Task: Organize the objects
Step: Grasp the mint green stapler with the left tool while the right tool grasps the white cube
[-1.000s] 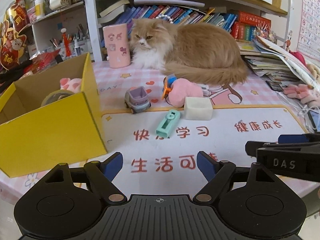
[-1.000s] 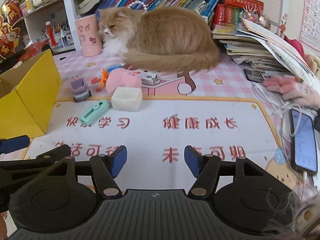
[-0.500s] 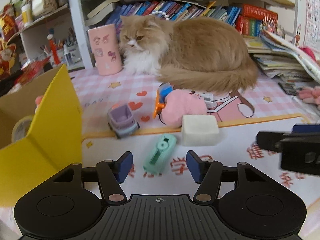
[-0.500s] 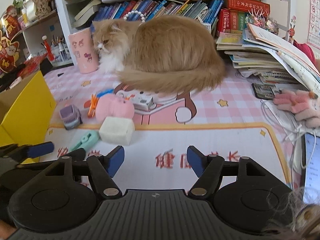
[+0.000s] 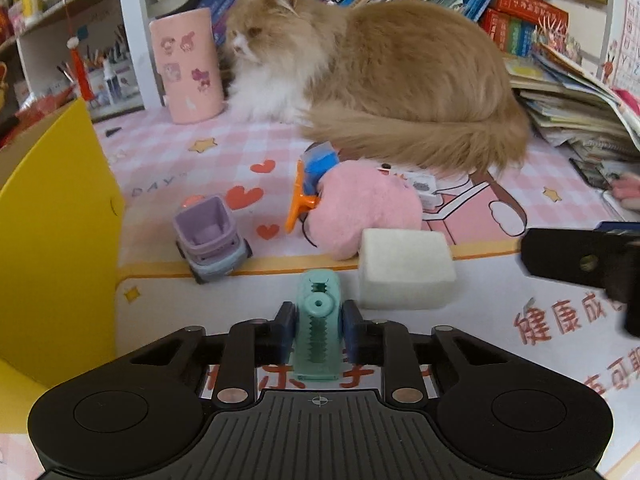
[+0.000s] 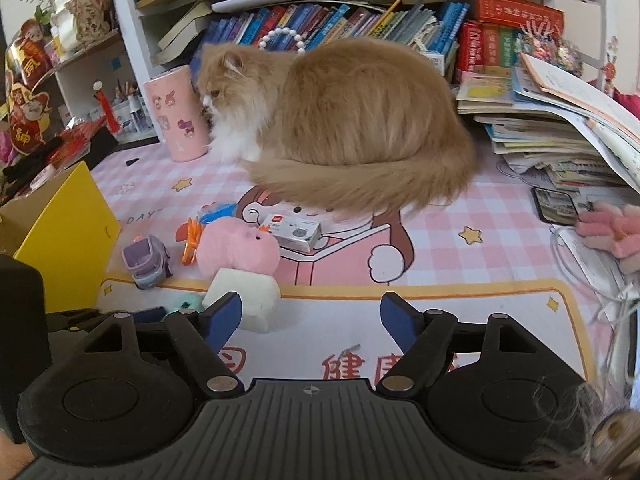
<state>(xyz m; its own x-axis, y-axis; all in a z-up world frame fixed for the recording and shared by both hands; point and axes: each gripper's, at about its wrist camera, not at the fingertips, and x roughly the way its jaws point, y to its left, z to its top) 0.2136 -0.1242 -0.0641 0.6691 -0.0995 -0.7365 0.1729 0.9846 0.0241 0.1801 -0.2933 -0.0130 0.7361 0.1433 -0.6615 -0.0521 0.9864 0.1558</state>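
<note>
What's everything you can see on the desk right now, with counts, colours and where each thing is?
Tape dispenser: 1, mint, between left gripper's fingers.
Block: 1, white, right of dispenser.
Plush: 1, pink, behind block.
Truck: 1, lilac, beside box.
Box: 1, yellow, left edge.
Cat: 1, ginger, back of mat.
Cup: 1, pink, left of cat.
Left gripper: closed on dispenser.
Right gripper: open, above mat.

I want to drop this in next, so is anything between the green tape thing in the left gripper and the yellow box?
Nothing visible blocks it. The left gripper is shut on the green correction tape, and the yellow box stands directly to its left. The purple toy truck sits farther back, off that path.
</note>
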